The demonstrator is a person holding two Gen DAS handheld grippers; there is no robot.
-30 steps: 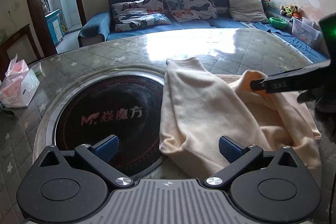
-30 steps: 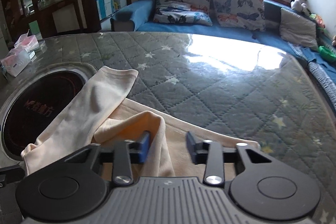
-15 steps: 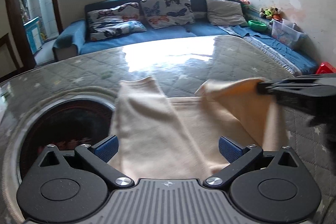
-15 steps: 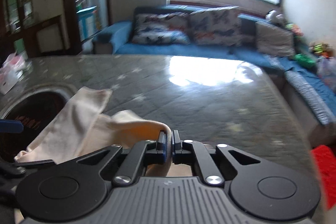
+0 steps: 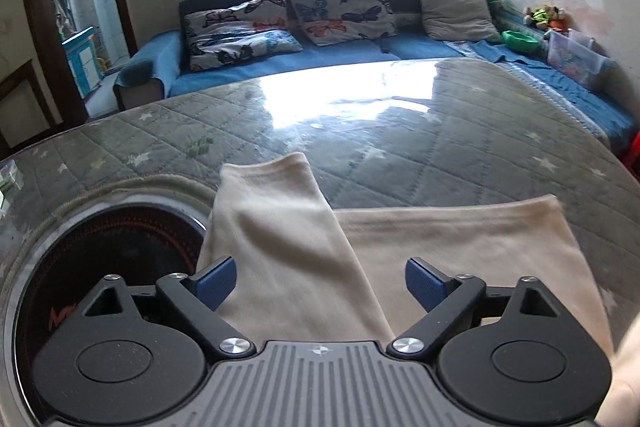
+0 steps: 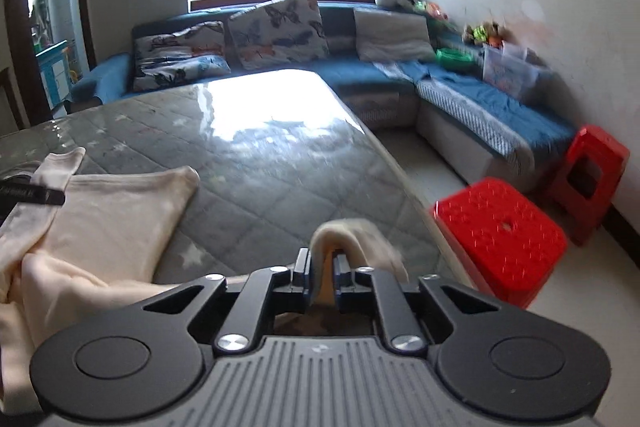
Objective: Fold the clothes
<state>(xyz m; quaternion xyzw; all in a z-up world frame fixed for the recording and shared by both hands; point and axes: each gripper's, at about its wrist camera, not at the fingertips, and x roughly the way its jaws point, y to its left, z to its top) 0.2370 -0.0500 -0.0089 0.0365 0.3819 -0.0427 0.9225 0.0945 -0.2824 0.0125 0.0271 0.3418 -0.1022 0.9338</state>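
A cream long-sleeved garment lies spread on the quilted table. One sleeve points away from me across the body of the garment. My left gripper hovers open just above the garment, blue pads wide apart, nothing between them. In the right wrist view, my right gripper is shut on a fold of the cream garment, pulled toward the table's right edge. The rest of the garment trails to the left, where a tip of the left gripper shows.
A round black inset hotplate sits in the table at left, partly under the sleeve. Two red plastic stools stand on the floor right of the table. A blue sofa with cushions lines the far wall.
The right gripper closed on a fold of the garment and drew it rightward, spreading the garment flatter. The left gripper stayed open and shifted right over the cloth.
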